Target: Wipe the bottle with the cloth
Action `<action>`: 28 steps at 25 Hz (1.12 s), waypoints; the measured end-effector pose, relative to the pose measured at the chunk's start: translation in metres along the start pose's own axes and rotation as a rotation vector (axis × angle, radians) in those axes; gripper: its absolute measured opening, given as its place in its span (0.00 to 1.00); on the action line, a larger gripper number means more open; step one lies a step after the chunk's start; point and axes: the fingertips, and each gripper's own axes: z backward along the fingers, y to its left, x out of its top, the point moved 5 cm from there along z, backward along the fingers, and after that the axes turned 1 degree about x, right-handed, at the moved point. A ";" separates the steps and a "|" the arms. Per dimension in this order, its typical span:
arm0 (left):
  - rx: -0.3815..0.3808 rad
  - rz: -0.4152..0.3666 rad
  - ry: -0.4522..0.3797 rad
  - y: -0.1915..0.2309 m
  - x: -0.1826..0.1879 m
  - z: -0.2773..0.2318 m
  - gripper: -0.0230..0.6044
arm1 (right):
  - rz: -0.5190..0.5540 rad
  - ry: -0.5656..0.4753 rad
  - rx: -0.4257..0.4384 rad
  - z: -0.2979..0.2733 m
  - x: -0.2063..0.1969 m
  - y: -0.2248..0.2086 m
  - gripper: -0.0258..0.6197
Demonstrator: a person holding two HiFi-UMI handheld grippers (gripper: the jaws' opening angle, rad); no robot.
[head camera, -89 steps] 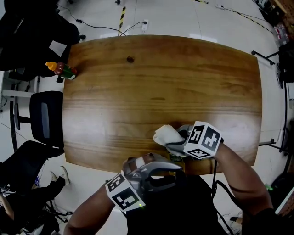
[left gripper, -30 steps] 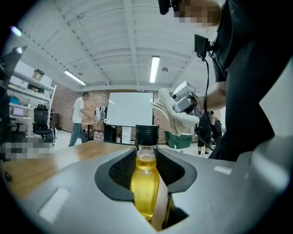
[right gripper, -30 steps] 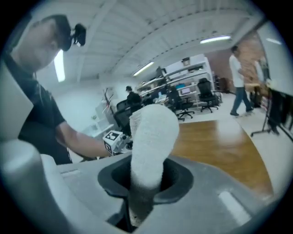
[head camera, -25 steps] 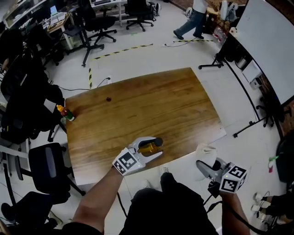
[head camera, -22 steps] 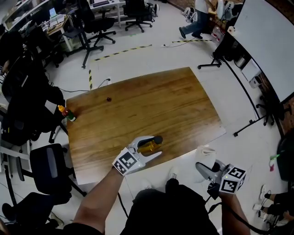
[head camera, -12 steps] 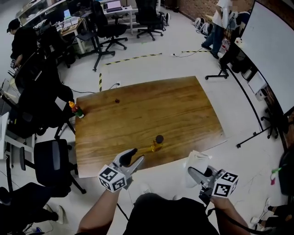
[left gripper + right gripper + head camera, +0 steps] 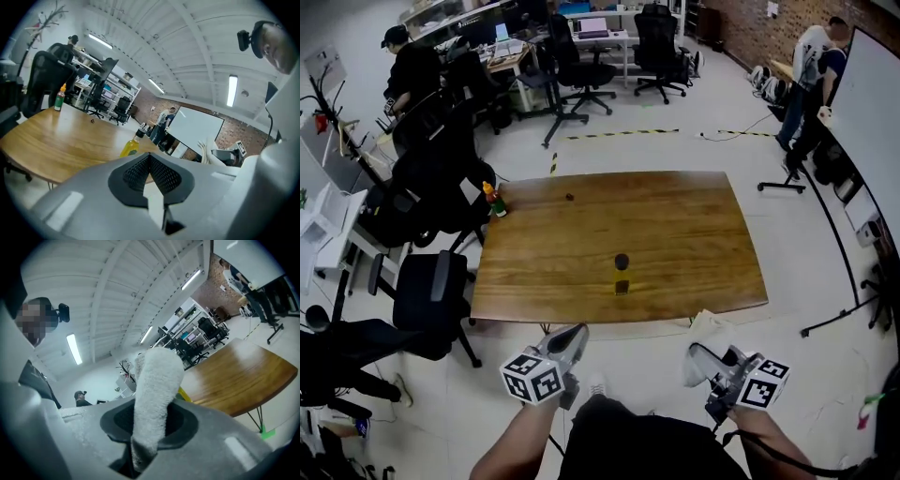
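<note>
The bottle [image 7: 622, 273] of yellow liquid with a black cap stands upright on the wooden table [image 7: 694, 234] near its front edge. In the left gripper view the bottle [image 7: 131, 145] shows beyond the jaws. My left gripper [image 7: 574, 335] hangs off the table's near edge, away from the bottle. Its jaws have just been closing and now stand shut with nothing between them [image 7: 150, 161]. To the right, also short of the table, my right gripper [image 7: 701, 357] is shut on the white cloth [image 7: 706, 327]. The cloth [image 7: 155, 385] sticks up between its jaws and hides most of the bottle.
A small sauce bottle [image 7: 495, 200] stands at the table's far left corner, and a dark speck [image 7: 569, 198] lies near the far edge. Black office chairs [image 7: 431, 291] crowd the table's left side. Desks and people are further back; a whiteboard [image 7: 877, 103] stands at right.
The left gripper let go of the bottle, drew back off the table toward me and shut. The bottle stays upright on the table. The right gripper with the cloth shifted slightly.
</note>
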 end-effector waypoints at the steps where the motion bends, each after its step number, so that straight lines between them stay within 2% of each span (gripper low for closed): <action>1: 0.013 0.010 -0.006 -0.014 -0.005 0.007 0.05 | 0.003 0.000 0.007 0.009 -0.001 0.001 0.15; 5: 0.032 -0.016 -0.004 -0.072 -0.031 0.037 0.05 | 0.034 0.039 0.024 0.038 -0.017 0.004 0.15; 10: 0.018 -0.081 0.002 -0.117 -0.056 0.070 0.05 | -0.005 0.052 0.074 0.056 -0.035 0.013 0.15; 17: 0.037 -0.071 -0.008 -0.113 -0.063 0.077 0.05 | 0.079 0.071 0.048 0.070 -0.037 0.035 0.15; 22: -0.006 -0.089 0.040 -0.104 -0.057 0.088 0.05 | 0.090 0.048 -0.009 0.062 -0.047 0.052 0.15; 28: -0.071 -0.064 0.034 -0.094 -0.042 0.099 0.05 | 0.108 0.017 -0.078 0.050 -0.055 0.064 0.15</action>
